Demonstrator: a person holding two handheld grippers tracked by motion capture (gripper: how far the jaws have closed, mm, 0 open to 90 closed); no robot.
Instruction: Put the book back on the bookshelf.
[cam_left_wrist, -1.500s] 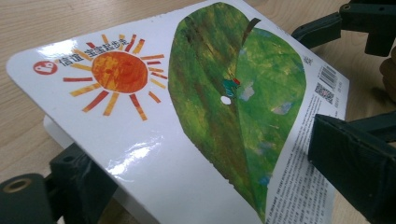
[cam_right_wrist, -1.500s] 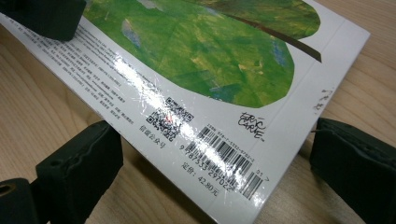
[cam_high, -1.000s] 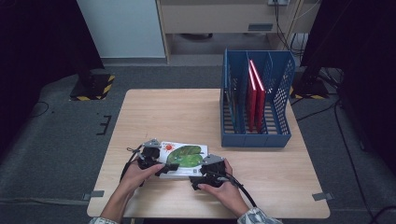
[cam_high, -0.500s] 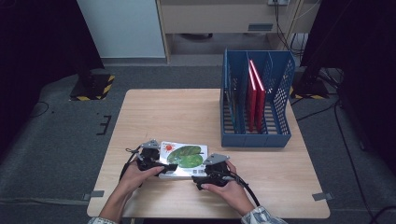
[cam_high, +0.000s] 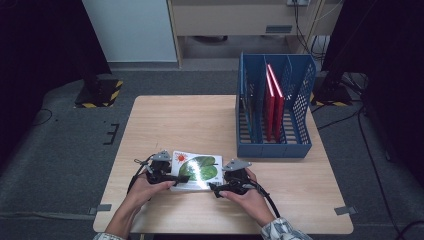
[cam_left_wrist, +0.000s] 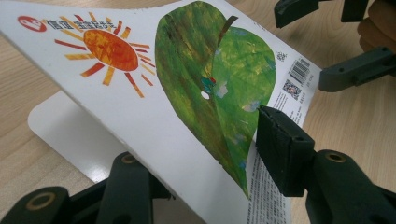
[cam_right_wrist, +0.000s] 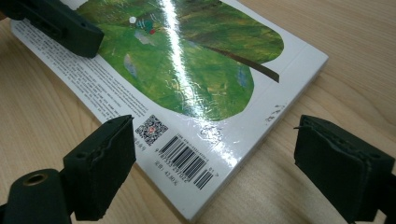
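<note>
Since the earlier high-view frames, little has shifted: both hands sit in nearly the same spot at the lower middle of the frame, with the left gripper (cam_high: 176, 178) edged slightly further onto the glossy white picture book with a green leaf and orange sun on its cover (cam_high: 196, 169). My reading is that the approach is over and the lift of the cover, or of the whole book, is just starting. That book lies flat on the light wooden table (cam_high: 200, 120), low and centre in the frame, well apart from the blue plastic slotted file rack (cam_high: 274, 112) at upper right, which holds two red books (cam_high: 273, 100). The right gripper (cam_high: 215, 189) rests at the book's right end

In the left gripper view, the left gripper (cam_left_wrist: 205, 161) is closed down narrow on the book's back cover (cam_left_wrist: 187, 93); one jaw lies beneath the raised cover, the other presses on top near the leaf's tip. A white page (cam_left_wrist: 70, 135) shows underneath at lower left, so the cover is peeled up. The other gripper (cam_left_wrist: 327, 42) waits at upper right

In the right gripper view, the right gripper (cam_right_wrist: 215, 158) stands wide, its jaws either side of the barcode corner of the book (cam_right_wrist: 196, 70), gripping nothing. One pad seems to brush the book's edge, though I cannot tell for certain
</note>
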